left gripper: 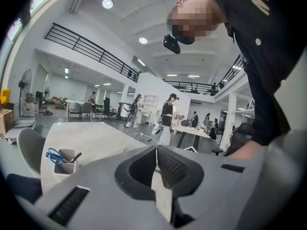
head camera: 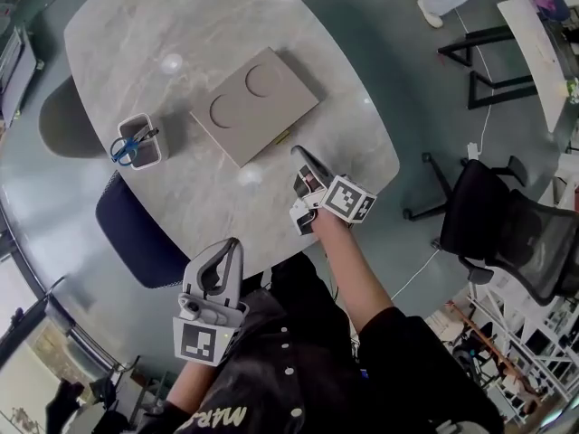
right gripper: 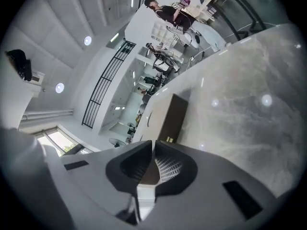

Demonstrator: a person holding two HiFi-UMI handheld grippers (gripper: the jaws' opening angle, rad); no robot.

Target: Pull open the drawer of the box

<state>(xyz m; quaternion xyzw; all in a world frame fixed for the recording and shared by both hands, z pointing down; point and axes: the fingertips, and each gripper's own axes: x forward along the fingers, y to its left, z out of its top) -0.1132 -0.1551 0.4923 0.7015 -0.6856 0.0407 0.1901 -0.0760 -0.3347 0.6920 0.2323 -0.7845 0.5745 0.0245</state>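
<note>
A flat beige box with two round marks on its lid lies on the marble table. A small gold knob sits on its near side, and the drawer looks closed. My right gripper is shut and empty, its tip just short of the knob. In the right gripper view the box and its knob lie straight ahead of the right gripper. My left gripper is shut and held low off the table's near edge, beside my body. The left gripper holds nothing.
A white pen holder with blue scissors stands left of the box, also seen as the pen holder. A grey chair and a dark blue chair sit at the table's left. A black office chair stands to the right.
</note>
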